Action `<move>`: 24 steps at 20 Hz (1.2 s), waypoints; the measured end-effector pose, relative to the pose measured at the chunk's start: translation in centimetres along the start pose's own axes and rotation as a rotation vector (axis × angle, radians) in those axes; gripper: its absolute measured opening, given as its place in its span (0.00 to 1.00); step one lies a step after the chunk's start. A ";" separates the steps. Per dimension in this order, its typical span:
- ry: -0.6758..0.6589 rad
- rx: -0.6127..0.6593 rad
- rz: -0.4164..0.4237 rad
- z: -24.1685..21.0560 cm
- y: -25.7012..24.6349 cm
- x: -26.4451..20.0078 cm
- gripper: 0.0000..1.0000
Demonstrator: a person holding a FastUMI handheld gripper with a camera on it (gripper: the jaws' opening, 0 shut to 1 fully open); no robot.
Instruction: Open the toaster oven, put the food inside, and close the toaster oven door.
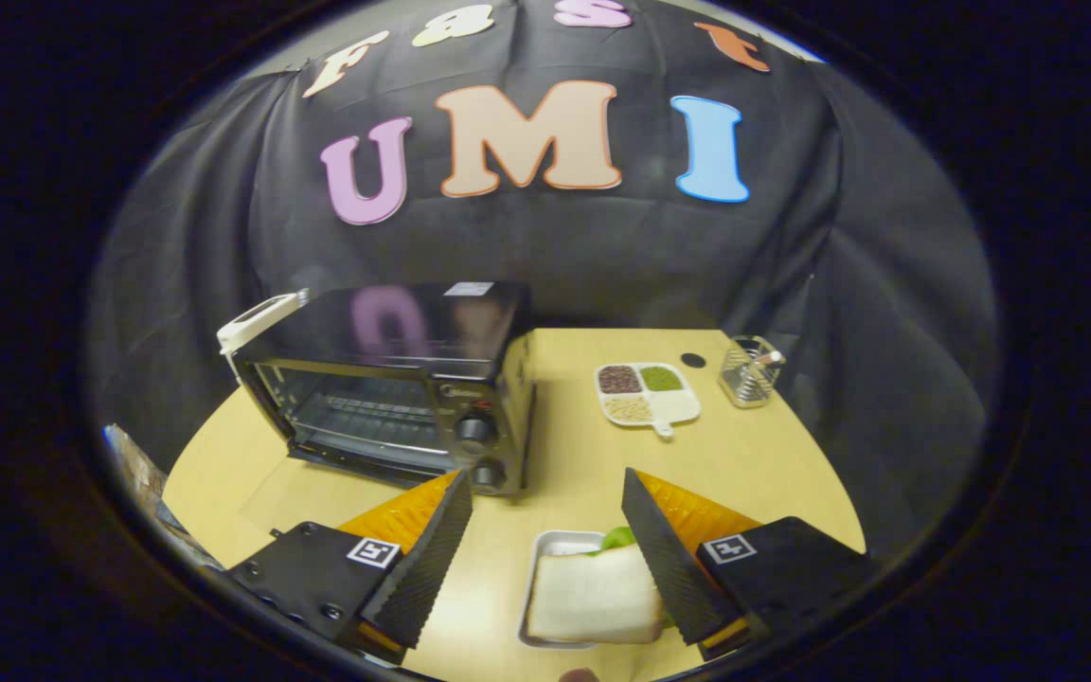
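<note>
Sandwich (593,597) of white bread, with a bit of green leaf showing at its far edge, lies in a small metal tray (553,545) on the wooden table (754,474). The gripper (545,502) is spread wide open above it and holds nothing. Its right finger (664,559) covers the right side of the sandwich in the picture, but I cannot tell if it touches the bread; the left finger (427,559) is well apart from the tray.

Beyond the tray and toward the left stands the toaster oven (394,388), black with a shiny top. Its glass door seems to be shut, and a wire rack can be seen through the glass. Two round knobs (479,450) sit one above the other on the side of its front that is nearer the tray. A white object (261,322) lies on the far left corner of the oven top.

To the right of the oven, farther from the tray, rests a white divided dish (678,405) with brown, green and pale grains in three compartments. Near this dish, more to the right, stands a wire mesh holder (749,374).
</note>
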State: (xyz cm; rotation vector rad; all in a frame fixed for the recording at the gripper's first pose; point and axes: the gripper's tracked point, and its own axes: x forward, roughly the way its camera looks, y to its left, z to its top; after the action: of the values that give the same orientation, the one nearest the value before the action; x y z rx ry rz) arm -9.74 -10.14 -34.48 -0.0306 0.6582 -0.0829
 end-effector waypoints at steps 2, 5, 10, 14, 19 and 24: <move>-0.001 0.017 -0.049 -0.2 -2.9 -0.4 1.00; 0.018 0.051 -0.094 -1.3 -6.1 -1.0 1.00; 0.095 0.131 -0.113 -5.2 -8.6 -1.6 1.00; 0.191 0.204 -0.087 -9.2 -8.7 -1.3 1.00; 0.254 0.271 -0.061 -11.9 -8.1 -0.7 0.99; 0.310 0.307 -0.001 -13.4 -6.0 -0.1 0.91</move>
State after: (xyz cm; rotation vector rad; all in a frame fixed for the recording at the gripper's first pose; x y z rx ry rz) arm -18.41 -16.10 -44.74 0.2825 0.9484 -0.1917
